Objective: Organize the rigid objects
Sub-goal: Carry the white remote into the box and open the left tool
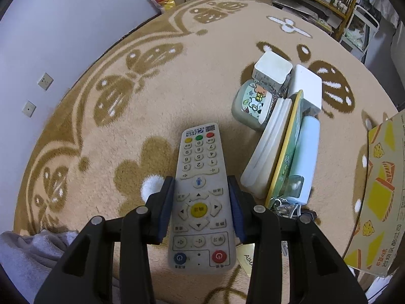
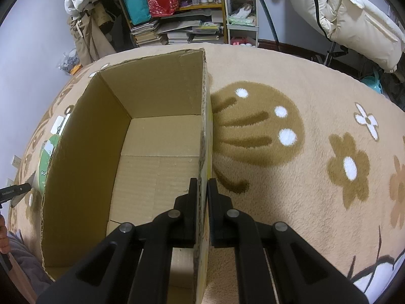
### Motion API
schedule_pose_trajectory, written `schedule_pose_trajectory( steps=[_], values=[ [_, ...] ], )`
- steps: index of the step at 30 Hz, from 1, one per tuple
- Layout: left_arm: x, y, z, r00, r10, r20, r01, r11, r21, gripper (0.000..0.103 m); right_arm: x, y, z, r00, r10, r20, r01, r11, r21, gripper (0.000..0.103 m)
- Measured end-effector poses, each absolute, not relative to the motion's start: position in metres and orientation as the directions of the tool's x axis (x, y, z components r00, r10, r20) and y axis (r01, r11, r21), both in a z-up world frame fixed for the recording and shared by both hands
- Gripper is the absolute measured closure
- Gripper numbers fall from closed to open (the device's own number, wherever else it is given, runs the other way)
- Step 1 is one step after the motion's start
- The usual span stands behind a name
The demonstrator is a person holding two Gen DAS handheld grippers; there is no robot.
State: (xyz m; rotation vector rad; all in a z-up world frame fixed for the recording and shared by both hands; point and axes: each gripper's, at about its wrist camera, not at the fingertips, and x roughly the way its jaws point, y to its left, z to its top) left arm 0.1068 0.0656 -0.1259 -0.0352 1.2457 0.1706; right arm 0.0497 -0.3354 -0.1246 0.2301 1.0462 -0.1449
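Observation:
A white remote control (image 1: 200,187) with coloured buttons sits between the blue pads of my left gripper (image 1: 201,186), which is shut on its sides above the beige rug. To its right lies a pile: a white cube (image 1: 273,69), a white box (image 1: 307,86), a cartoon-printed case (image 1: 250,106), a white plate and a green-yellow plate (image 1: 286,149) on edge, and a pale blue bottle (image 1: 306,152). In the right wrist view my right gripper (image 2: 202,185) is shut on the right wall of an open, empty cardboard box (image 2: 121,131).
The printed outer side of the cardboard box (image 1: 379,192) rises at the right edge of the left wrist view. Keys (image 1: 283,206) lie by the plates. Grey cloth (image 1: 27,250) lies lower left. Shelves (image 2: 177,15) with books and a white cart (image 2: 241,15) stand beyond the rug.

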Motion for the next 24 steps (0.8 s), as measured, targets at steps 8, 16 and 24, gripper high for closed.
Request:
schedule_pose_trajectory(
  steps=[8,16,24],
  values=[
    [0.099,0.057,-0.097,0.402,0.141,-0.905,-0.126,0.987,0.098,0.064,0.05,-0.335,-0.125,0.496,-0.005,-0.868,0.226,0.966,0.123,0.095],
    [0.083,0.02,-0.036,0.56,0.157,-0.814,-0.061,0.987,0.148,0.08,0.051,-0.334,-0.124,0.496,-0.003,-0.869,0.217,0.969,0.12,0.095],
    [0.101,-0.012,-0.067,0.483,0.129,-0.866,0.027,0.986,0.162,0.087,0.05,-0.33,-0.124,0.494,-0.002,-0.87,0.216,0.969,0.12,0.095]
  ],
)
